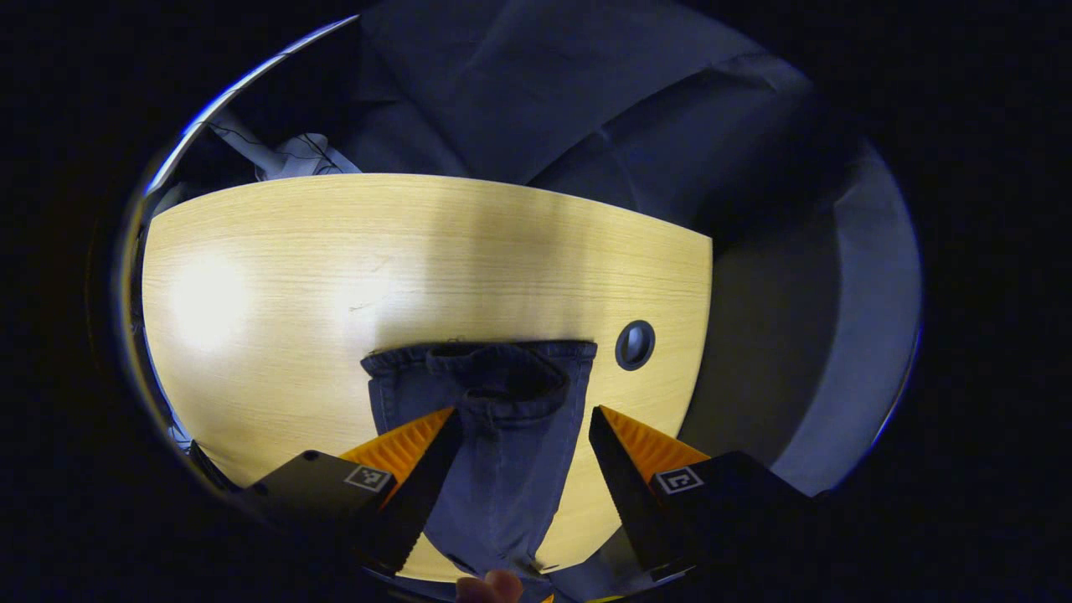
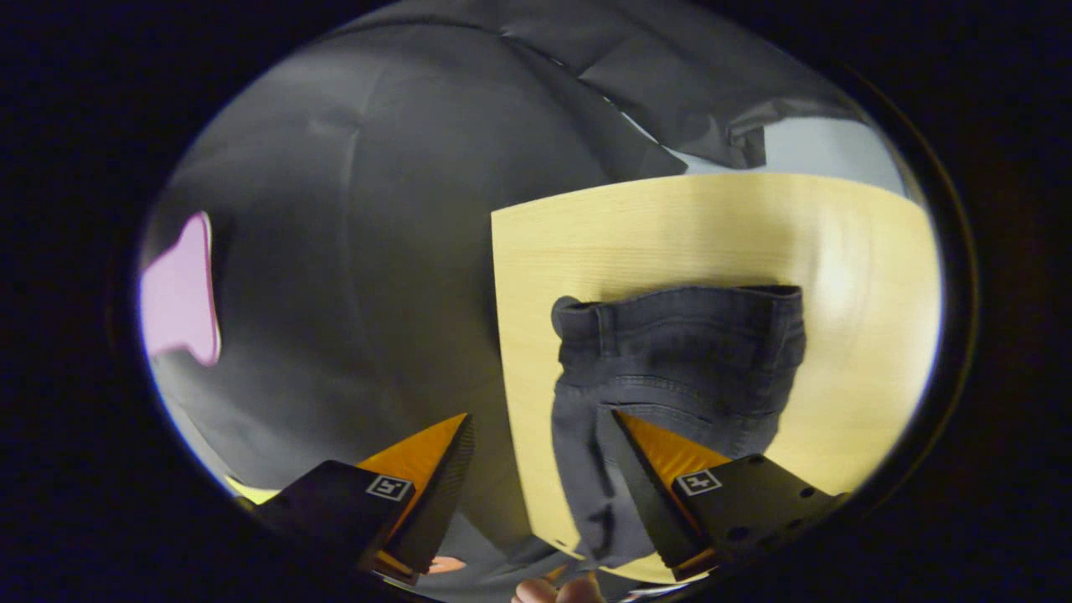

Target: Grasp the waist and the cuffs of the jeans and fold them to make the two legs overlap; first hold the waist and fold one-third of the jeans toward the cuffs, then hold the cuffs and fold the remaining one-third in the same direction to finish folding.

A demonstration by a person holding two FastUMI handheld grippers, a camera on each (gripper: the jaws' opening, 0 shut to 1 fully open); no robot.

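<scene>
In the left gripper view, nearest the camera, the left gripper point(image 1: 523, 427) was spread wide with nothing between its fingers, hovering above a pair of dark jeans point(image 1: 502, 419). A fingertip point(image 1: 490, 588) showed at the very bottom edge. The jeans lay on a pale wooden table point(image 1: 276, 276), running away from the camera, with the waistband point(image 1: 481, 356) at the far end; the cuffs were out of sight below the frame. Just beside the waistband on the right, a round cable hole point(image 1: 635, 344) was set into the tabletop. Beyond the table hung dark booth cloth point(image 1: 586, 100). In the right gripper view, the right gripper point(image 2: 540, 440) was also spread open and held nothing; one finger sat over the jeans' leg, the other over the floor beside the table's edge. Farther off the waistband lay flat on the wood. The jeans looked narrow, so the legs may already have overlapped, though this could not be confirmed. No thirds fold was visible: the waist had not yet been gripped, and both lengthwise folds appeared to remain.
</scene>
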